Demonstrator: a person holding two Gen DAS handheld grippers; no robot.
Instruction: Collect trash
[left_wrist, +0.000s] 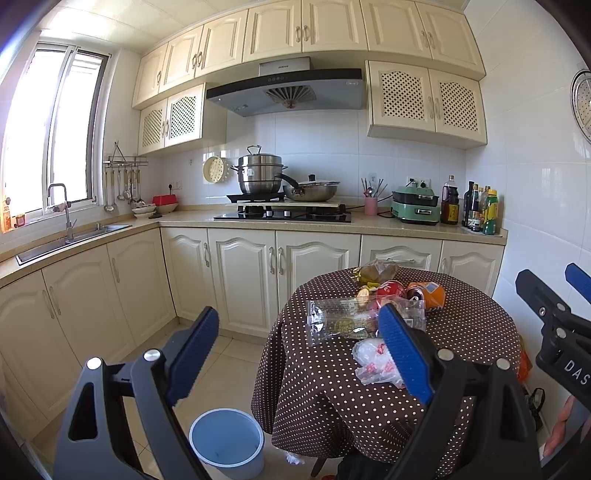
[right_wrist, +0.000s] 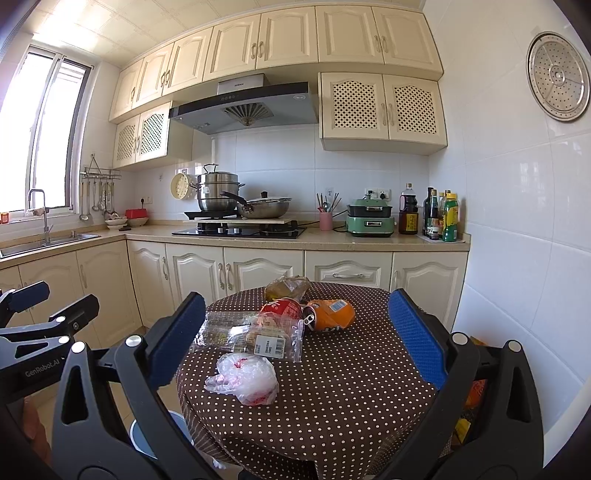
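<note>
Five bits of rubbish lie on the small round table (right_wrist: 351, 387) with its brown polka-dot cloth, and nothing has been picked up yet. Going from the left: down on the floor tiles beside the table stands a pale blue bin (left_wrist: 227, 441), open-topped and set close, I'd judge so that trash can be dropped straight off the table edge into it. Above it hangs the left gripper (left_wrist: 295, 354), spread wide with nothing between its blue pads (left_wrist: 192, 354); it touches nothing. On the near left part of the cloth sits a crumpled white plastic bag with red print (right_wrist: 245, 380), and just behind it a flat clear wrapper with a barcode label (right_wrist: 251, 334). Farther back, touching one another, are a red can (right_wrist: 282, 308) and an orange can (right_wrist: 330, 314) lying on their sides, with a brownish crinkled bag (right_wrist: 288, 288) behind them at the far edge. The right gripper (right_wrist: 295, 347) is likewise fully open and empty, held short of the table and aimed over the white bag and wrapper, which looks to me like the start of a first reach. Those light films will likely slip or fold when pinched, so the crumpled bag seems the easier first pick
</note>
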